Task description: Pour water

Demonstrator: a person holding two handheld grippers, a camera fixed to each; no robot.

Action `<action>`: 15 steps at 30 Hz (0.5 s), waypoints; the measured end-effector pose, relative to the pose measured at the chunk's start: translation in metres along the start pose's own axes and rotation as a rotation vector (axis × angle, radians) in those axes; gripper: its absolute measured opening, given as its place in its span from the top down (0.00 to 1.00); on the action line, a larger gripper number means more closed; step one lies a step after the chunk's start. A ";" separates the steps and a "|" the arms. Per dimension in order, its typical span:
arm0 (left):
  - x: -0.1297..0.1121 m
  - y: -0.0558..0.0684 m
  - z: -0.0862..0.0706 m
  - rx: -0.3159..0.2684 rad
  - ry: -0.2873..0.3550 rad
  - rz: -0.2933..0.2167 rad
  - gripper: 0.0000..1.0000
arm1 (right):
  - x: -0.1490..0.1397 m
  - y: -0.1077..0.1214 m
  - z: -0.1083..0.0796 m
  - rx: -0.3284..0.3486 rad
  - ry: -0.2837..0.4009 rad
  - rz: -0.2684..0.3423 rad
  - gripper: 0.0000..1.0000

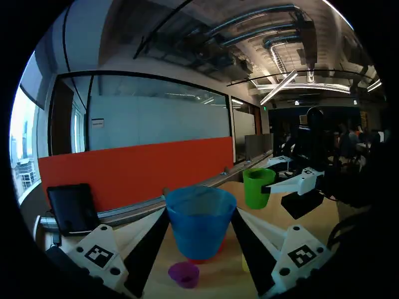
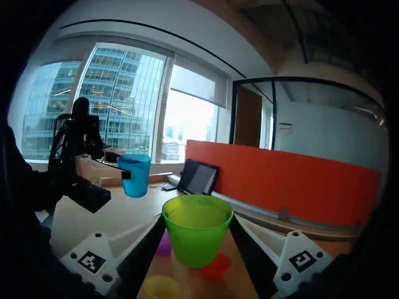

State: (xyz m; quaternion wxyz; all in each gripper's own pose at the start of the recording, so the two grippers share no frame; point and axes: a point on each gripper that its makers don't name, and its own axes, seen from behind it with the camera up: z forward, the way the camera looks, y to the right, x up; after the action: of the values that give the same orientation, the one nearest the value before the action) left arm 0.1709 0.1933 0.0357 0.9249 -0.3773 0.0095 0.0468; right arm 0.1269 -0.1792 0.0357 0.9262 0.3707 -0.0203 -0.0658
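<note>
My left gripper (image 1: 200,226) is shut on a blue cup (image 1: 200,221), held upright above the wooden table (image 1: 219,279). The right gripper (image 2: 198,234) is shut on a green cup (image 2: 197,228), also upright and lifted. In the left gripper view the green cup (image 1: 257,186) hangs farther off to the right, clamped in the right gripper (image 1: 269,188). In the right gripper view the blue cup (image 2: 135,174) hangs to the left in the left gripper (image 2: 127,174). No water shows in either cup.
Small cups stand on the table below: a purple one (image 1: 183,274), a red one (image 2: 216,266), a yellow one (image 2: 161,287). A dark tablet (image 1: 74,208) leans against the orange partition (image 1: 134,169). Big windows (image 2: 109,109) lie beyond the desk.
</note>
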 end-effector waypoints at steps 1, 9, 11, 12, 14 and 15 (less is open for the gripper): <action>0.002 -0.001 0.000 0.004 0.003 0.005 0.15 | 0.000 -0.002 0.001 0.005 0.001 0.001 0.08; 0.016 -0.006 -0.002 0.025 0.027 0.042 0.15 | 0.000 -0.020 0.009 0.044 0.010 0.006 0.08; 0.019 -0.007 -0.002 0.029 0.030 0.056 0.15 | -0.001 -0.025 0.012 0.058 0.009 0.008 0.08; 0.021 -0.007 -0.003 0.031 0.032 0.063 0.15 | -0.001 -0.028 0.013 0.064 0.009 0.007 0.08; 0.026 -0.008 -0.003 0.038 0.037 0.080 0.15 | -0.001 -0.034 0.015 0.078 0.012 0.006 0.08; 0.027 -0.009 -0.003 0.041 0.040 0.087 0.15 | -0.001 -0.037 0.016 0.085 0.013 0.005 0.08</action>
State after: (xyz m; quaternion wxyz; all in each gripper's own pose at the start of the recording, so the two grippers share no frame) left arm 0.1991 0.1874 0.0384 0.9290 -0.3585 0.0452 0.0794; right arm 0.1203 -0.2163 0.0216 0.9100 0.4099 -0.0181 -0.0603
